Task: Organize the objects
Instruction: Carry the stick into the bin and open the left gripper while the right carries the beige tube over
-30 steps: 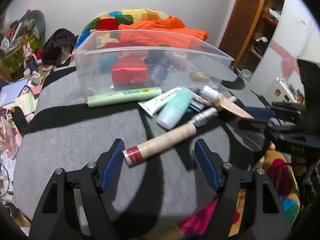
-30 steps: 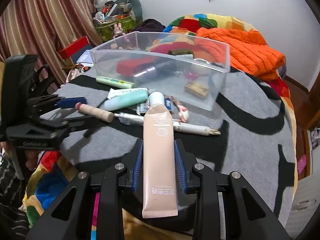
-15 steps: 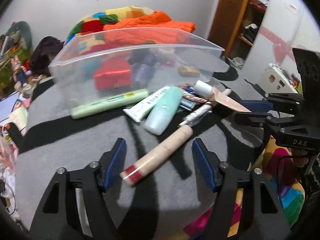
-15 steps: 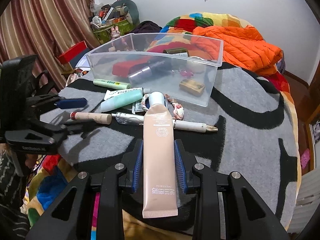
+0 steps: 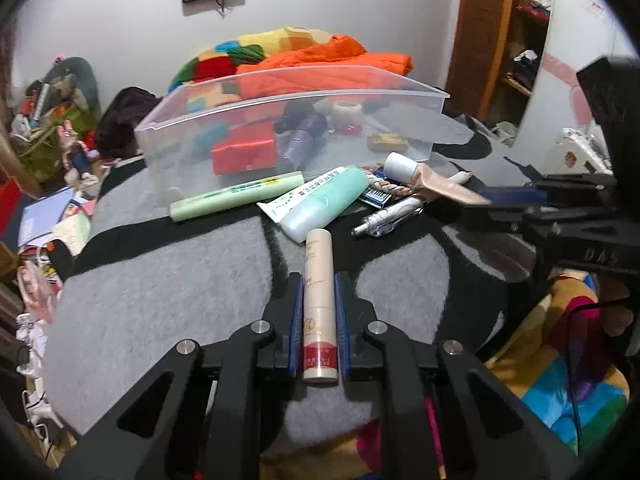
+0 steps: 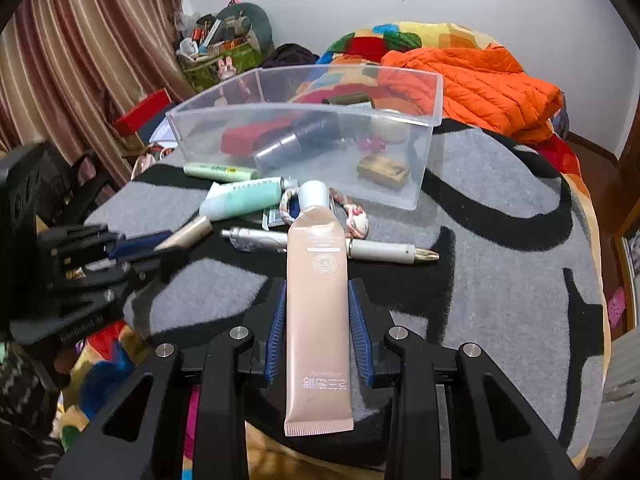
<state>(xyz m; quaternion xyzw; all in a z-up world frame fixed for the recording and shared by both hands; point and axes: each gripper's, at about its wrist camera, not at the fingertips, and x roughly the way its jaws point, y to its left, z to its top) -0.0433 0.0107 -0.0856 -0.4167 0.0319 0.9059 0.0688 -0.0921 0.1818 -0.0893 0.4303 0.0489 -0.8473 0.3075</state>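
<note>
From the left wrist camera, the left gripper (image 5: 319,312) is clamped on one slim beige cylindrical tube with a red band (image 5: 319,300), its far end pointing at the clear plastic rectangular bin (image 5: 280,120) on the grey-and-black blanket (image 5: 160,280). In front of the bin lie one pale green tube (image 5: 236,196), one white tube (image 5: 304,194), one mint-green bottle (image 5: 326,204) and one silver-tipped pen (image 5: 388,220). Inside the bin sit one red box (image 5: 245,152) and one small tan block (image 5: 388,142).

From the right wrist camera, the right gripper (image 6: 319,320) is clamped on one flat peach squeeze tube with a white cap (image 6: 318,300), the cap pointing at the same bin (image 6: 424,160). Just before the bin lies one twisted rope ring (image 6: 354,212). The left gripper (image 6: 132,248) holds its beige tube (image 6: 188,234) well left of the bin.
</note>
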